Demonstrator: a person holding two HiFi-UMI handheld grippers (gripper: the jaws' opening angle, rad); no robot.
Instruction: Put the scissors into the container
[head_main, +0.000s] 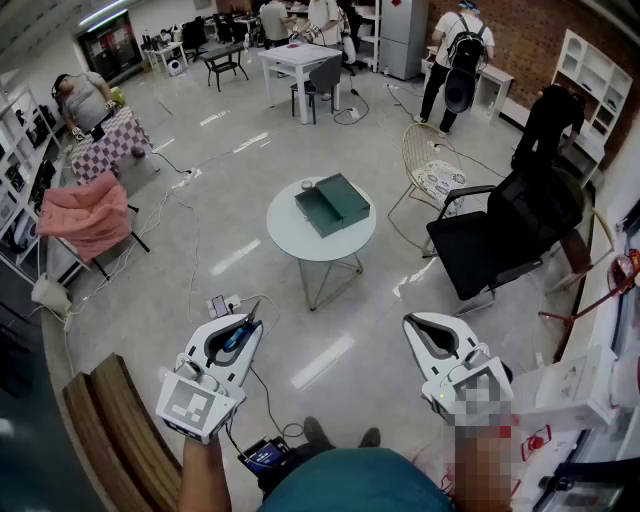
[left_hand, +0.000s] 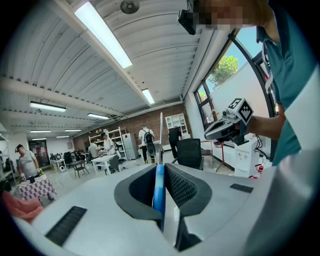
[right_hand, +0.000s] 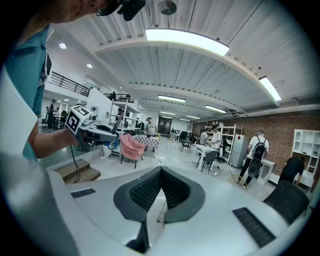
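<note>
2 grippers sit low in the head view. The left gripper (head_main: 245, 325) is clamped shut on the scissors (head_main: 237, 337), whose blue handle is pinched between the pads. The left gripper view adds the thin blade standing up past the jaw tips. The right gripper (right_hand: 161, 172) has its jaws pressed together on nothing. Only the head view shows the green container (head_main: 333, 204), which lies open on the round white table (head_main: 290, 240) at frame centre, well apart from both grippers.

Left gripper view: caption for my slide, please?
Left gripper shut on blue-handled scissors, blade pointing up; right gripper at right.
</note>
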